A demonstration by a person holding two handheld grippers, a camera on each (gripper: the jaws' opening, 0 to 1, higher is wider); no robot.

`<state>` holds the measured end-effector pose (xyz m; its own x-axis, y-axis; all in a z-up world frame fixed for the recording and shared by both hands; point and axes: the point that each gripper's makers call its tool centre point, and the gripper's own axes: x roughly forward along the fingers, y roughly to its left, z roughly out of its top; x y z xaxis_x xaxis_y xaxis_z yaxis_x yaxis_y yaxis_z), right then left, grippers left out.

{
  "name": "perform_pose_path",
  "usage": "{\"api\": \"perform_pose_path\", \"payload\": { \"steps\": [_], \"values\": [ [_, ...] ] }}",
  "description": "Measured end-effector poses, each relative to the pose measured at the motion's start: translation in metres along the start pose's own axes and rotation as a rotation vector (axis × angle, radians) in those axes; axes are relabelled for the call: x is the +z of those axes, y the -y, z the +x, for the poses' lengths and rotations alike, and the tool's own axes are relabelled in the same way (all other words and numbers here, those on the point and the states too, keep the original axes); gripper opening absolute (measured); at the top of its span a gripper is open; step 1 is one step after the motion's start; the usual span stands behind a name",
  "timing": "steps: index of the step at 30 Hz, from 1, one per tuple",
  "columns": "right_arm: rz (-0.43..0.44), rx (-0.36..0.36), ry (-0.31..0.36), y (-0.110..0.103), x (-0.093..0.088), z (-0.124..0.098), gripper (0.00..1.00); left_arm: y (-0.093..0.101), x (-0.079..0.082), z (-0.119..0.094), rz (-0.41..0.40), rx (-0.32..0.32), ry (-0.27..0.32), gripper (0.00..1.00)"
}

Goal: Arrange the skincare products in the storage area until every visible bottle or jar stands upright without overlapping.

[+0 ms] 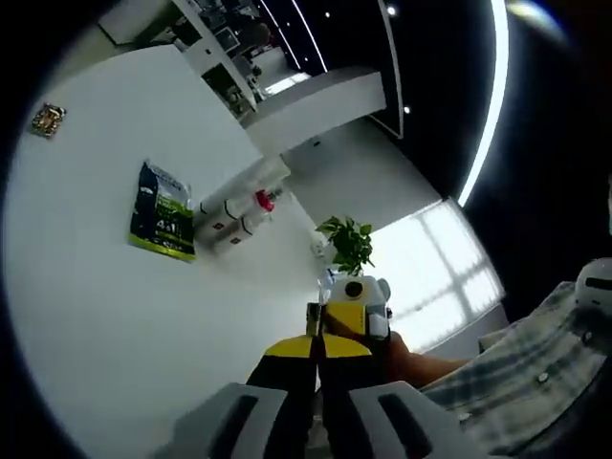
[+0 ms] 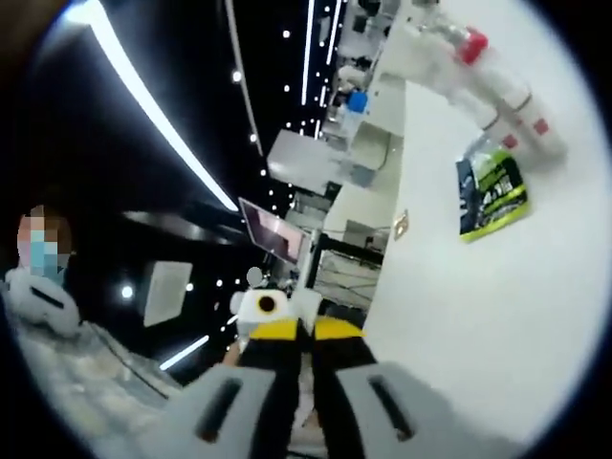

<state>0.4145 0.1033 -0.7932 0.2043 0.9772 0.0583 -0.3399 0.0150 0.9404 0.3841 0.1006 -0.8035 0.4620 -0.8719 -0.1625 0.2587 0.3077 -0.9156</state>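
White table [image 1: 115, 316] holds white bottles [image 1: 229, 218] beside a green pouch [image 1: 163, 212].

On the white table [image 1: 86, 316] a dark green pouch [image 1: 163, 211] lies flat — just beside it, white bottles [image 1: 234, 215] on their sides, one red-capped; a small potted plant [image 1: 346, 245] stands farther off.

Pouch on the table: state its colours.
Dark pouch with green and white print, clearest in left gripper view.

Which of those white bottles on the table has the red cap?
The white bottle with the red cap is the one farther from the green pouch; the two plain white bottles beside it show only small red labels.
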Motion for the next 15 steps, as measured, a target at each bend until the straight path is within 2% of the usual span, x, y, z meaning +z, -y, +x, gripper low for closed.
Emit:
{"api": "perform_pose_path", "payload": {
  "steps": [1,2,7,9,12,15],
  "values": [
    [-0.012,-0.009,0.002,0.001,0.0,0.0,0.0,0.001,0.001,0.0,-0.007,-0.012,0.004,0.0],
    [-0.07,-0.009,-0.001,0.0,0.0,0.0,0.0,0.001,0.0,0.0,-0.018,-0.011,0.001,0.0],
    [-0.021,-0.009,-0.003,0.002,0.003,0.0,0.02,0.0,0.001,-0.001,-0.05,-0.04,0.013,0.0],
    [-0.038,-0.025,0.013,0.004,0.007,-0.002,0.05,0.0,0.001,0.0,-0.039,-0.037,0.006,0.0],
    [-0.049,-0.039,0.024,0.005,0.01,-0.004,0.12,-0.001,-0.006,0.003,-0.04,-0.032,-0.041,0.0],
    [-0.078,-0.045,0.004,0.005,0.006,-0.002,0.15,-0.002,-0.007,0.005,-0.044,-0.039,-0.054,0.0]
  ]
}}
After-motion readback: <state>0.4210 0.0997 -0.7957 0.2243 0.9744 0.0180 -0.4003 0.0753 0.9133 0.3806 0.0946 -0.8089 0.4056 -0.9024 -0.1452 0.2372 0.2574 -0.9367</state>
